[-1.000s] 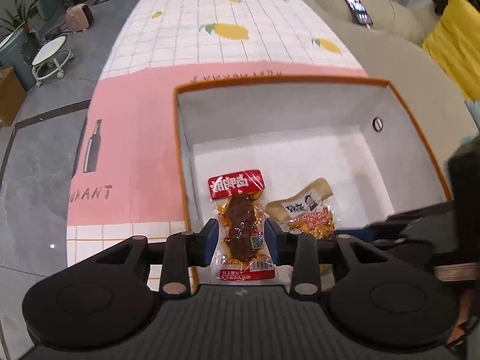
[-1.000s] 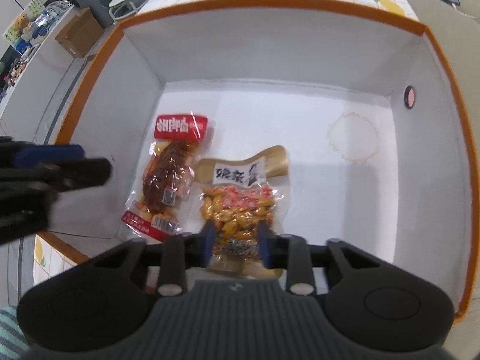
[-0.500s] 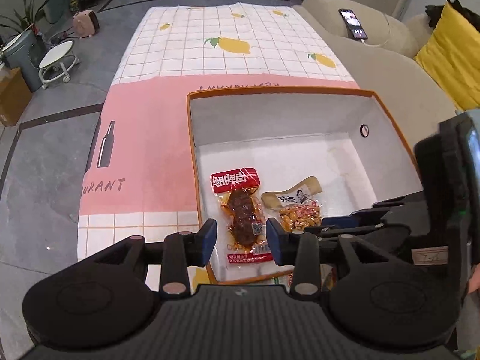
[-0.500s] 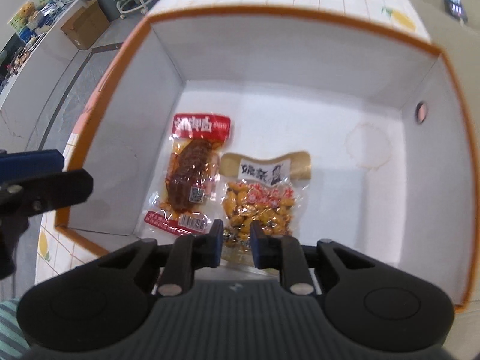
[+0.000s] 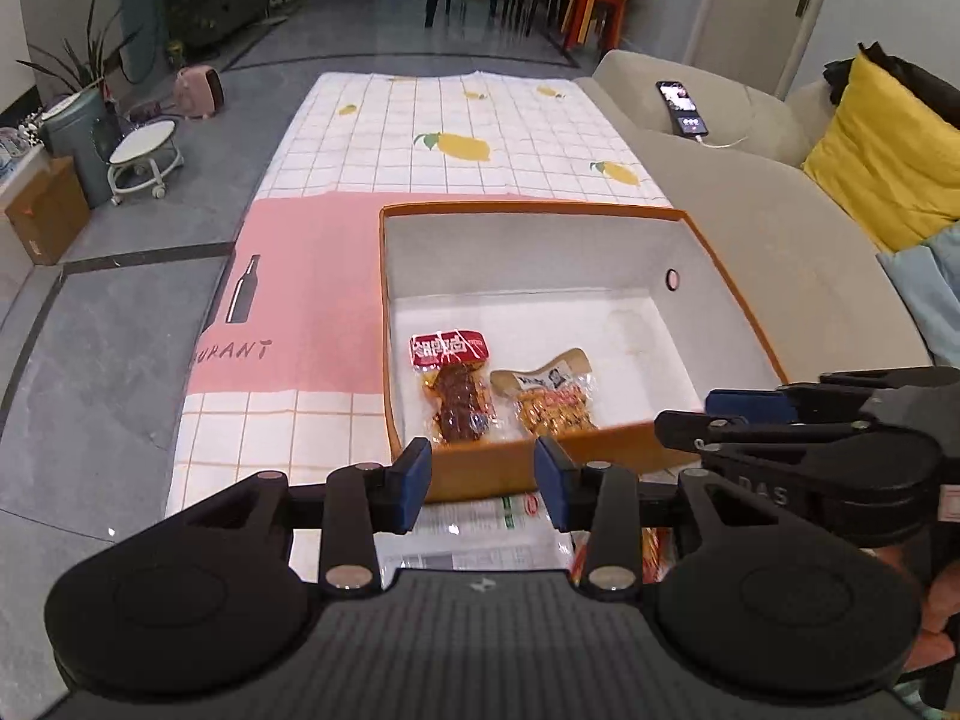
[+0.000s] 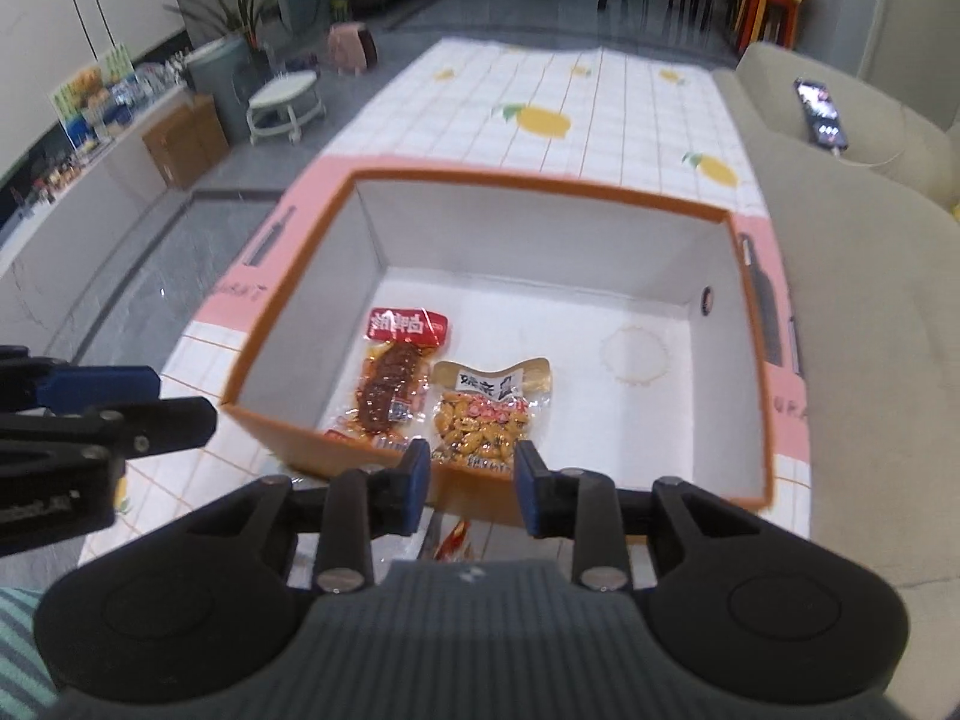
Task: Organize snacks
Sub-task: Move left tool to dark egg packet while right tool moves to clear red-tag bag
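Both the left tongs point(image 5: 483, 483) and right tongs point(image 6: 471, 483) gape empty, pulled back from half a second ago. At frame centre, the red-topped clear meat packet point(image 5: 454, 385) and yellow peanut packet point(image 5: 555, 399) lie side by side inside the orange-rimmed white cardboard box point(image 5: 540, 211). More wrappers point(image 5: 480, 531) beneath the tongs are mostly hidden.

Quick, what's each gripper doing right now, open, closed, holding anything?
Left gripper: open, holding nothing.
Right gripper: open, holding nothing.
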The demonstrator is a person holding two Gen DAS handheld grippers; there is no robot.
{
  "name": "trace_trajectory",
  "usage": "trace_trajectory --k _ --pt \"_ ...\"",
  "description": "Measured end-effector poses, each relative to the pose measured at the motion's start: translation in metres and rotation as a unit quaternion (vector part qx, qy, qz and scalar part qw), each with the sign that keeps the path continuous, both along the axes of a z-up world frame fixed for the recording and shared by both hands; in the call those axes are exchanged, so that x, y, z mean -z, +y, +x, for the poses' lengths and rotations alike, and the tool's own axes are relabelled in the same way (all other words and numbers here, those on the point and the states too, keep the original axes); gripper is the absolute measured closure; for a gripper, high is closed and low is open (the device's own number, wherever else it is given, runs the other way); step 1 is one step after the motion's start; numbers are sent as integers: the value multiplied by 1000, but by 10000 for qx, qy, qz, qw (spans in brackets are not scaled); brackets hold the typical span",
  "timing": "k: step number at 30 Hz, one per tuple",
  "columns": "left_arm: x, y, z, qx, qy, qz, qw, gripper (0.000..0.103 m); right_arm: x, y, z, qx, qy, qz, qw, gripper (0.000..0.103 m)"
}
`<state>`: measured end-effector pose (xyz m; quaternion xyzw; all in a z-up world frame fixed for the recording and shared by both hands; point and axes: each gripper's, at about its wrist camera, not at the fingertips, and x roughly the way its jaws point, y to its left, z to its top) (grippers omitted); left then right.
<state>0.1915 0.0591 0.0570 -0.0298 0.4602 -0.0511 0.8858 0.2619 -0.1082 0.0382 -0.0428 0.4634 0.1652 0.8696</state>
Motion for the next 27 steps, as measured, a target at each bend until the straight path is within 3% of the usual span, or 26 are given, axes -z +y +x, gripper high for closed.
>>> trace_trajectory --k 10,18,27 --pt "1 -8 -60 34 -145 -233 9996 56 -6 -22 -87 332 -301 184 9988 69" --pt "25 -18 -91 181 294 -363 9987 56 15 -46 -141 718 -172 178 9971 66" --pt "50 -34 -112 453 786 -594 9941 56 45 -62 -172 811 67 -41 9967 64"
